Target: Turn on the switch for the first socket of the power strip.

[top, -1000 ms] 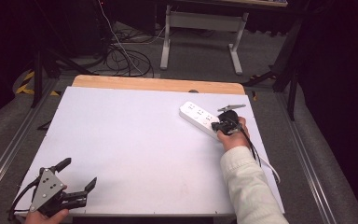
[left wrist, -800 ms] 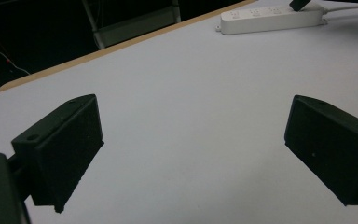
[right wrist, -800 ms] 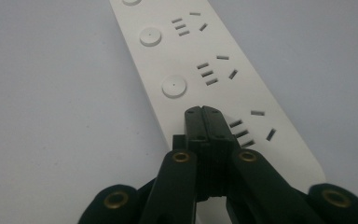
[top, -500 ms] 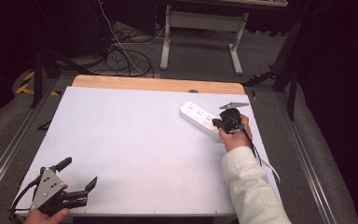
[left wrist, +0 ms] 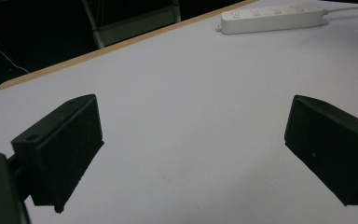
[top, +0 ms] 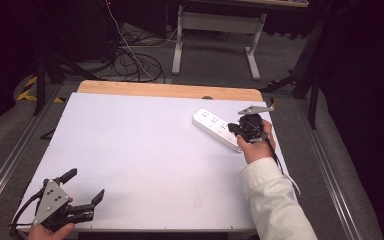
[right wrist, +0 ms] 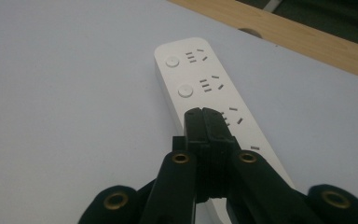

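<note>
Left gripper (top: 82, 189) held low at table's (top: 145, 150) near-left corner, jaws spread wide, nothing between them, hand (top: 50, 231) at the near edge. Right gripper (top: 236, 129) over table's far-right part, jaws pressed together with tips above the power strip (top: 215, 128); right hand (top: 258, 144) and white sleeve (top: 275, 200) reach in from the near-right edge.

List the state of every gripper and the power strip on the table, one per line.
Left gripper: open, jaws wide apart, nothing between them, at the table's near left corner.
Right gripper: shut, jaws pressed together with nothing between them, tips over the power strip.
Power strip: lying flat, sockets up, nothing plugged in.
</note>
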A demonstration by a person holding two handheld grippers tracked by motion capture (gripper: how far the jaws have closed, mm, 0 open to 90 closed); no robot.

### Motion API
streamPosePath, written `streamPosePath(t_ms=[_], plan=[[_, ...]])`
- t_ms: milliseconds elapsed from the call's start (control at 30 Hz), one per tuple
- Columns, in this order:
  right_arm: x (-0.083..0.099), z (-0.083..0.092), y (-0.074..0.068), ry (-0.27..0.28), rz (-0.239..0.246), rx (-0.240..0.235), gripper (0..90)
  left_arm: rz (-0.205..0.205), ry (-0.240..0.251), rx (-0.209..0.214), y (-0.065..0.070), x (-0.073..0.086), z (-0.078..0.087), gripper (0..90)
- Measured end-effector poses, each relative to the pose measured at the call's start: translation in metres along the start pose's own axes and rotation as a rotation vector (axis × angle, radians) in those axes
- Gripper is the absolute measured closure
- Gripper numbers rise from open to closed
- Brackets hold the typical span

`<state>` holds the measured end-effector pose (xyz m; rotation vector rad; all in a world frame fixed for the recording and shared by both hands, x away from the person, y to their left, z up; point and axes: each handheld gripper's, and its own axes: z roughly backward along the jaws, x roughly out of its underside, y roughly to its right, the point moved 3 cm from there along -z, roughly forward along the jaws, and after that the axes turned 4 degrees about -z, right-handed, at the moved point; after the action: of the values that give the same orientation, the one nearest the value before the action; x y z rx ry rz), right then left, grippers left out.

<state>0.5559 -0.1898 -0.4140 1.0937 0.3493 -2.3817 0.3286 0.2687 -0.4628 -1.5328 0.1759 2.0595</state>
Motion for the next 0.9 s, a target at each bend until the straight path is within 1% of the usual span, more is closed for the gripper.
streamPosePath(t_ms=[33, 167, 367, 633, 667, 733, 767, 833, 900], plan=[[0.000, 0.000, 0.000, 0.000, 0.000, 0.000, 90.0, 0.001, -0.001, 0.000, 0.000, 0.000, 0.000, 4.7], [-0.002, 0.009, -0.002, 0.024, 0.009, -0.006, 90.0, 0.006, 0.000, 0.000, 0.000, 0.000, 0.000, 4.8], [-0.003, 0.021, -0.006, 0.049, 0.029, -0.022, 90.0, 0.000, 0.000, -0.002, 0.000, 0.000, 0.000, 4.8], [-0.003, 0.026, -0.009, 0.062, 0.042, -0.034, 89.4, 0.002, 0.000, 0.000, 0.000, 0.000, 0.000, 4.7], [-0.003, 0.028, -0.010, 0.067, 0.040, -0.037, 85.3, 0.000, 0.000, -0.002, 0.000, 0.000, 0.000, 4.7], [-0.003, 0.031, -0.012, 0.081, 0.040, -0.056, 81.5, 0.007, 0.001, 0.003, 0.000, 0.000, 0.000, 4.7], [-0.003, 0.033, -0.014, 0.085, 0.045, -0.060, 78.2, 0.002, 0.001, 0.001, 0.000, 0.000, 0.000, 4.7], [-0.002, 0.038, -0.018, 0.102, 0.060, -0.083, 69.0, 0.002, -0.001, 0.002, 0.000, 0.000, 0.000, 4.7], [-0.001, 0.043, -0.024, 0.125, 0.081, -0.115, 58.8, 0.012, 0.001, 0.005, 0.000, 0.000, 0.000, 4.7]])
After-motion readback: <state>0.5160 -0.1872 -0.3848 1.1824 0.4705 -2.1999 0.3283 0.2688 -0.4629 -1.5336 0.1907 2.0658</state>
